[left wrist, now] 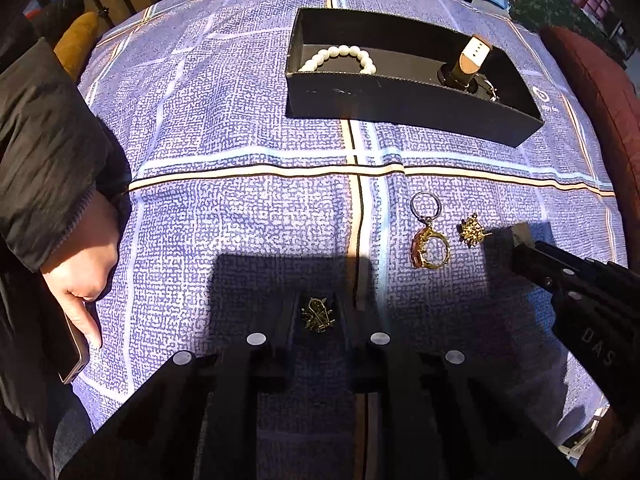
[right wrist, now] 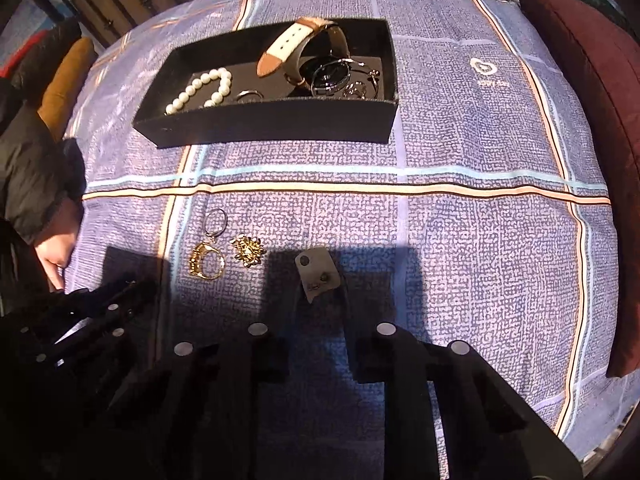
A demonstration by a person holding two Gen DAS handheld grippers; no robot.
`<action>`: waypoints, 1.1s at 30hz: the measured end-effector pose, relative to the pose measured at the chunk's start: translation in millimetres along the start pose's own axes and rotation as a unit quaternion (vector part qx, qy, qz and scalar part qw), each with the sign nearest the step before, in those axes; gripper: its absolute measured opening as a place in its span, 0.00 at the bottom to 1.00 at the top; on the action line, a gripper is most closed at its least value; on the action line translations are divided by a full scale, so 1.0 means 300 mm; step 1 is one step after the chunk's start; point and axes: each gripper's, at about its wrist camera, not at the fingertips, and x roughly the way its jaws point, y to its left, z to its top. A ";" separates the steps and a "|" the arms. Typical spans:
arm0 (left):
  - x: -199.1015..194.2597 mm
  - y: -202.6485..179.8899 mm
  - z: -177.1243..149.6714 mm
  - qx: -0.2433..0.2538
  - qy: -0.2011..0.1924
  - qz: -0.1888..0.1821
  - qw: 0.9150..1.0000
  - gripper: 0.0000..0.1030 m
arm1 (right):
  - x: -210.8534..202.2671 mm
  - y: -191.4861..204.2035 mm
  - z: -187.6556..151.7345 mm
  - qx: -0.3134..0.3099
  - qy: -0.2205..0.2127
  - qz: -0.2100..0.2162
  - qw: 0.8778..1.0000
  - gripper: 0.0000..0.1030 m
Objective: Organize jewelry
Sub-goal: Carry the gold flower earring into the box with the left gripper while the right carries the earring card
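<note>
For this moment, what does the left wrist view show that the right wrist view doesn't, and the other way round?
Only the left wrist view shows the gold earring pinched in the left gripper, and a phone under the bystander's hand.

Only the right wrist view shows the watch face and small silver rings inside the black box, and the stud earring card whole, held in the right gripper.

Both show the pearl bracelet, watch strap, keyring with gold ring, gold brooch and checked cloth.
</note>
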 end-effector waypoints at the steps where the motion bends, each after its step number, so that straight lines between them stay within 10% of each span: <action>1: -0.007 -0.001 0.003 0.002 -0.002 -0.003 1.000 0.16 | -0.013 -0.002 0.002 0.001 -0.005 0.003 1.000 0.19; 19: -0.217 -0.122 0.336 0.047 -0.110 -0.025 0.993 0.16 | -0.209 -0.014 0.261 0.007 -0.103 0.009 0.995 0.20; 33: -0.145 -0.115 0.456 0.034 -0.101 -0.022 0.994 0.16 | -0.140 -0.023 0.393 0.007 -0.107 -0.009 0.994 0.21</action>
